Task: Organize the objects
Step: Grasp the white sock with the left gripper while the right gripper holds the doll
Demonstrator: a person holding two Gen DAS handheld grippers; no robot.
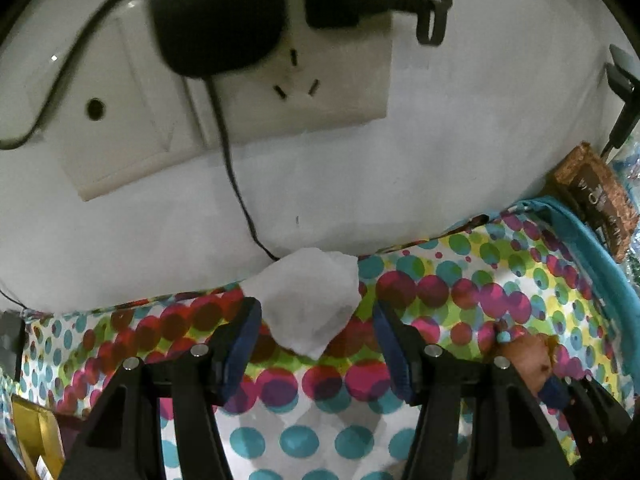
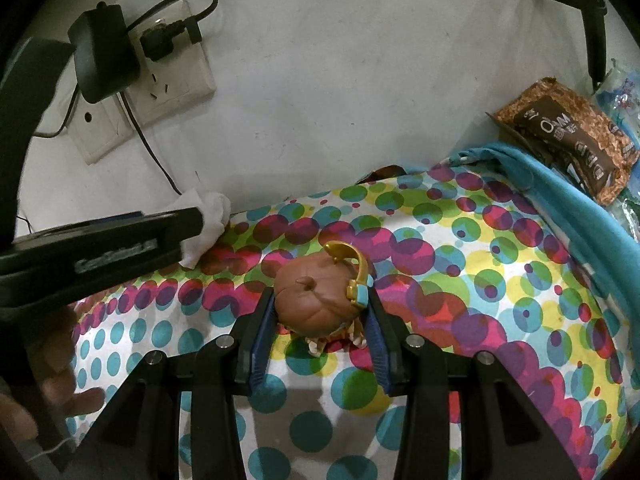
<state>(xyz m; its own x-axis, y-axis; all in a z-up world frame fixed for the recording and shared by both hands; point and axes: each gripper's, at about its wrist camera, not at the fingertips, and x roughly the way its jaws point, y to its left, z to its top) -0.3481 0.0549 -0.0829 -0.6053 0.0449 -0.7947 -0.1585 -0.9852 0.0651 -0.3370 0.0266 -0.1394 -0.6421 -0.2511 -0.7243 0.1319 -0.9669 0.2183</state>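
Polka-dot cloth [image 1: 460,292] covers the surface against a white wall [image 1: 460,140] with a socket plate [image 1: 320,92] holding a black adapter [image 1: 216,12].

From the left wrist view, the left gripper [image 1: 316,344] stands open, a crumpled white tissue [image 1: 308,300] lying between its fingertips at the cloth's far edge; whether either pad touches it is unclear. At lower right a brown figure and the other gripper are partly cut off.

From the right wrist view, the right gripper [image 2: 320,324] has its blue pads [image 2: 260,344] pressed against both sides of a brown toy figure [image 2: 320,300] with a gold horn, standing on the cloth. Its lower body is hidden beneath its head. The left gripper enters at left, covering part of the tissue. A brown snack packet [image 2: 568,140] lies far right.
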